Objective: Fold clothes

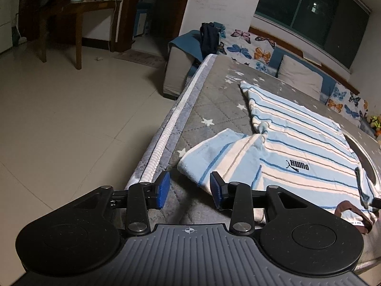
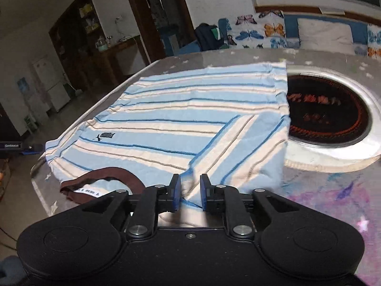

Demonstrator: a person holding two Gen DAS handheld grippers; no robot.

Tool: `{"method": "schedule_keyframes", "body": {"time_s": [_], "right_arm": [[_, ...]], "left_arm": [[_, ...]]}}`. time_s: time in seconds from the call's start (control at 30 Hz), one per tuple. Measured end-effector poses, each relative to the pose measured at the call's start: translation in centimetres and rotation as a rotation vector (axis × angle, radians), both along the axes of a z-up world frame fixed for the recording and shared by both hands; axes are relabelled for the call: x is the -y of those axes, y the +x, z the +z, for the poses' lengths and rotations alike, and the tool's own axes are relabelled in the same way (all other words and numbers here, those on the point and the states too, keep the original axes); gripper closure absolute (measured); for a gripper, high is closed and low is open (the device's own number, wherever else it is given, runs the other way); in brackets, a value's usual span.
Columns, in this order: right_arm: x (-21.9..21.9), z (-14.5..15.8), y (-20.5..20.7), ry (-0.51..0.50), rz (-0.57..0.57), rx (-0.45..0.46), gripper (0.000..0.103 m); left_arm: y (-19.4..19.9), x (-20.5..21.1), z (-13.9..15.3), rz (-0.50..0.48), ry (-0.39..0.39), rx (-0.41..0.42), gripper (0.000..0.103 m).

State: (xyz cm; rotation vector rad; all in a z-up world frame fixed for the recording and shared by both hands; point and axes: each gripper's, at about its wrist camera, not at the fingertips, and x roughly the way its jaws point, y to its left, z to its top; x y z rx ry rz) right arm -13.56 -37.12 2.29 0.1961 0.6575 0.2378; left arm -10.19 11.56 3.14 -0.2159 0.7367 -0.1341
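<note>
A light-blue and white striped T-shirt point(image 1: 297, 143) with a brown collar point(image 1: 352, 217) lies flat on a grey star-patterned mattress point(image 1: 214, 102). My left gripper point(image 1: 189, 190) is open and empty, just short of the shirt's near sleeve point(image 1: 214, 157) at the mattress edge. In the right wrist view the shirt point(image 2: 166, 119) lies spread out, its sleeve point(image 2: 250, 147) folded over the body. My right gripper point(image 2: 189, 193) is open, with the sleeve's hem corner lying between its jaws. The brown collar point(image 2: 107, 178) lies to its left.
A round dark-centred mat point(image 2: 326, 109) lies on the mattress right of the shirt. A butterfly-print cover point(image 1: 250, 45) and a pillow point(image 1: 300, 76) sit at the far side. A tiled floor point(image 1: 71, 119) and a wooden table point(image 1: 78, 12) are to the left.
</note>
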Motion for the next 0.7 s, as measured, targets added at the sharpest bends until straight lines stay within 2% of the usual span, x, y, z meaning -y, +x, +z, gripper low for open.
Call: {"method": "schedule_keyframes", "body": {"time_s": [0.13, 0.3, 0.43, 0.57, 0.7], "right_arm": [[1.2, 0.7, -1.0, -0.018, -0.043, 0.029, 0.084], [2.4, -1.2, -0.7, -0.056, -0.061, -0.047, 0.085], [2.9, -0.4, -1.2, -0.120, -0.091, -0.027, 0.074], [3.4, 0.3, -1.7, -0.185, -0.121, -0.007, 0.070], [3.6, 0.2, -3.0, -0.224, -0.124, -0.016, 0.063]], "left_arm": [[0.0, 0.1, -0.4, 0.002, -0.011, -0.009, 0.063], [-0.2, 0.0, -0.5, 0.007, -0.016, -0.015, 0.061], [-0.2, -0.2, -0.3, 0.014, -0.011, -0.013, 0.060], [-0.4, -0.1, 0.0, 0.012, -0.013, -0.002, 0.060], [-0.7, 1.4, 0.6, -0.046, 0.012, 0.024, 0.058]]}}
